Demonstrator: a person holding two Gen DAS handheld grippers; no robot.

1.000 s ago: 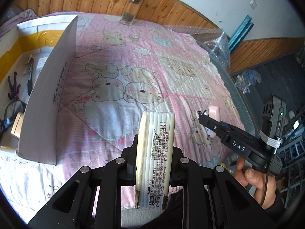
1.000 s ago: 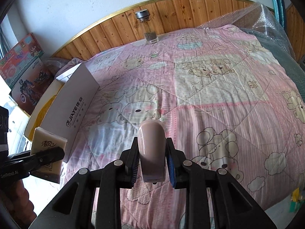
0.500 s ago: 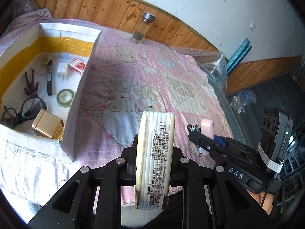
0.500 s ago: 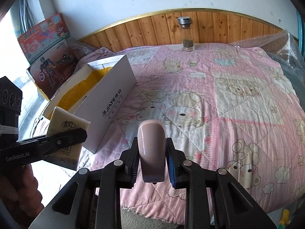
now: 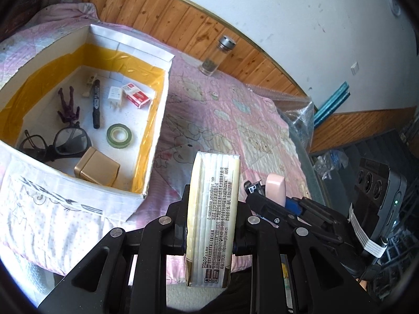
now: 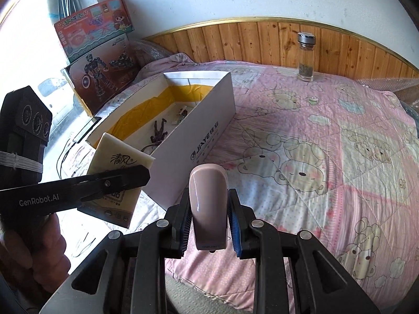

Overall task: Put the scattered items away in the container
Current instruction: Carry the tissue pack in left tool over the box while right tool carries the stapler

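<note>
Left gripper: my fingers are clenched on the tissue pack; it stands on edge between the pads, its printed side facing my camera; from the right wrist view the same pack shows its cream face with black brush lettering, held off the near corner of the box.
Right gripper: my fingers grip the pink stapler from both sides; its rounded end points away from me, blue pads pressed on its flanks; in the left wrist view it sits just beside the tissue pack, on its right.
Container: the white cardboard box lies open on the pink quilt, yellow tape lining its inner walls; it is left of both my grippers.
Inside the box: black glasses; a gold tin; a green tape roll; a black marker; a white plug; a red and white small box; a dark purple figure.
Elsewhere on the quilt: a glass jar with a metal lid stands upright by the wooden panelling, well apart from the box.
Beyond the box: toy cartons lean against the wall.
</note>
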